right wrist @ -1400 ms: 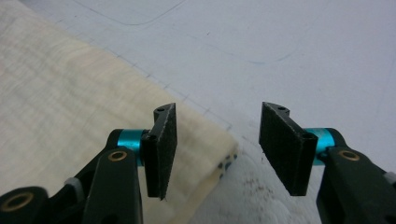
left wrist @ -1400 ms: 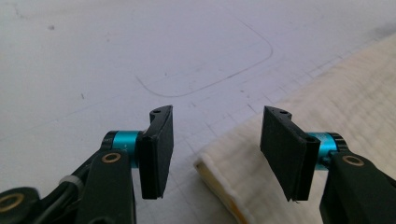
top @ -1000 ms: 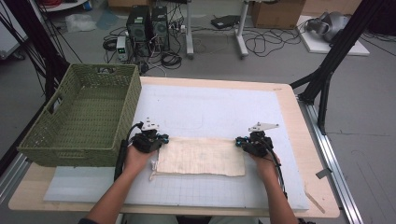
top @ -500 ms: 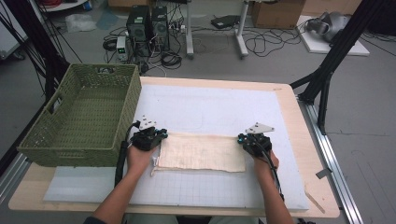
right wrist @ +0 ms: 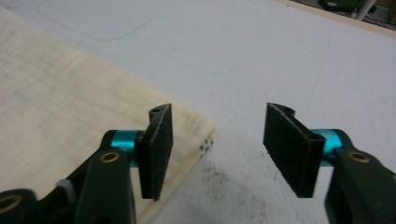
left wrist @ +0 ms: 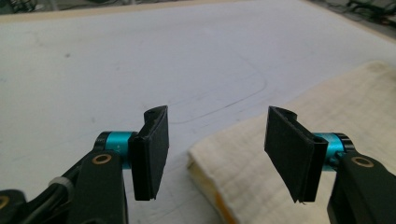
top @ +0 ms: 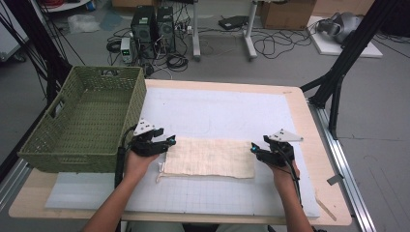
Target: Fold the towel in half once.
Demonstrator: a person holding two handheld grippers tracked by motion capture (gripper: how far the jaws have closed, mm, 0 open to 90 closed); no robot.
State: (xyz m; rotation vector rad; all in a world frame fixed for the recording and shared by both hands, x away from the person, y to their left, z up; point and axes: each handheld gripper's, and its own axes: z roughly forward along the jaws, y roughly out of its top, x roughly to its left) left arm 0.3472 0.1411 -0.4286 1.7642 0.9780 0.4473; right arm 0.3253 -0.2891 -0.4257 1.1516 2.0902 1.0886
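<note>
Fingers on left gripper [top: 170,140] and right gripper [top: 253,149] have just opened, nothing clamped; folded cloth [top: 210,157] now lies released on counter [top: 309,121]. Fold looks done.

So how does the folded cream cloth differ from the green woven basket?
The folded cream cloth lies flat and low on the white mat, between the two grippers; the green woven basket stands tall with open-weave walls at the table's left edge. The cloth is pale and soft-looking, the basket dark green and rigid-looking. Both are rectangular.
</note>
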